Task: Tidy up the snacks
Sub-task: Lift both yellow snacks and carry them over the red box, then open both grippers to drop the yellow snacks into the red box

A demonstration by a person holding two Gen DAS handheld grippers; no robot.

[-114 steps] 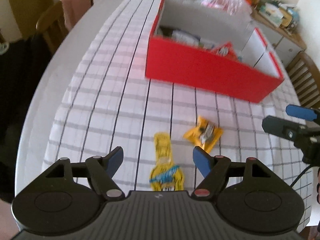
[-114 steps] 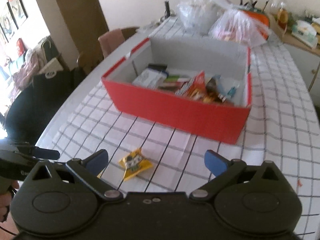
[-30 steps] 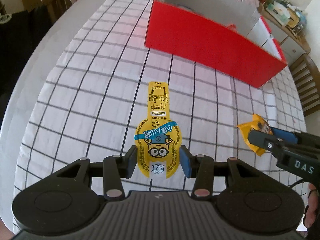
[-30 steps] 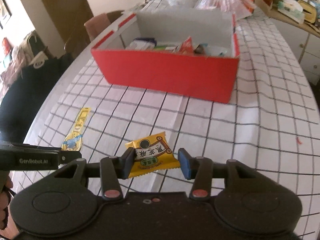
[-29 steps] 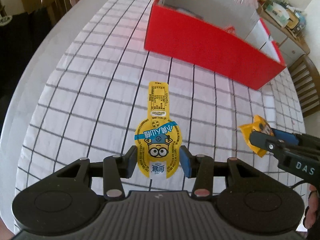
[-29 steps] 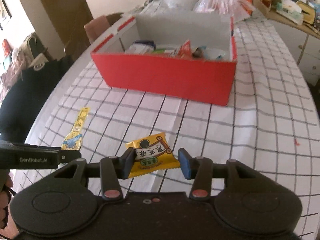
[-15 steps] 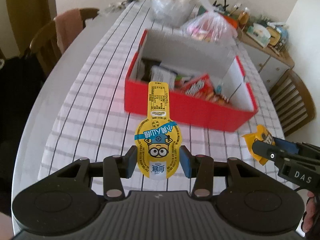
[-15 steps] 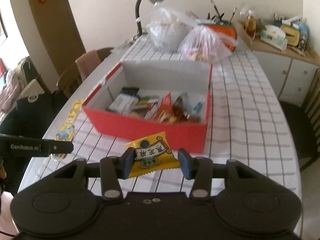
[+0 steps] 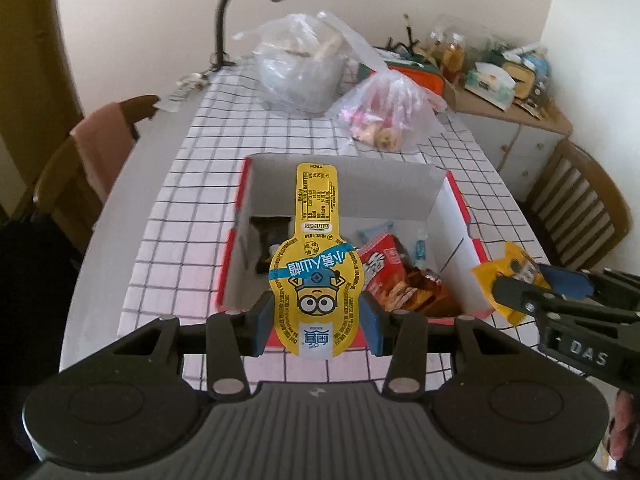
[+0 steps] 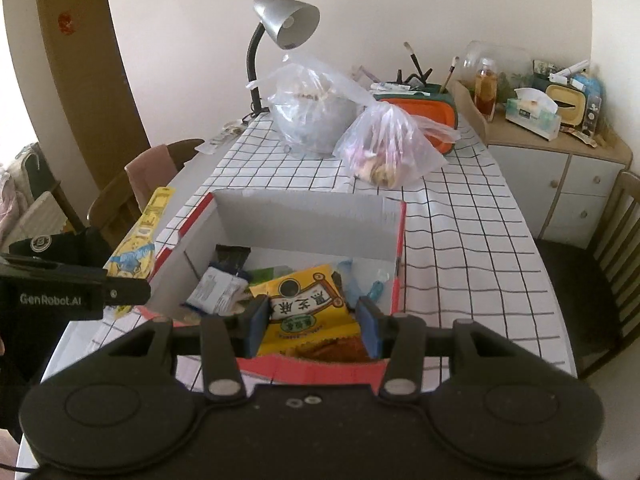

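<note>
My left gripper (image 9: 316,320) is shut on a long yellow cartoon snack pack (image 9: 316,264), held up over the near left part of the red box (image 9: 460,200). My right gripper (image 10: 312,324) is shut on a yellow square snack packet (image 10: 304,304), raised above the near edge of the same red box (image 10: 400,240). Inside the box lie several wrapped snacks (image 9: 400,276). In the left wrist view the right gripper (image 9: 532,280) shows at the right with its yellow packet (image 9: 508,268). The right wrist view has the left gripper (image 10: 128,288) at the left, holding its long pack (image 10: 140,236).
Two clear plastic bags (image 10: 320,112) of food sit behind the box on the checked tablecloth (image 10: 460,240), beside a grey desk lamp (image 10: 280,28). Wooden chairs (image 9: 80,160) stand at the table's left and right. A cluttered cabinet (image 10: 560,152) stands at the right.
Both grippers have risen with their packs and moved forward toward the red box; they now hang over its near side, looking down into it, where before the box stood farther off.
</note>
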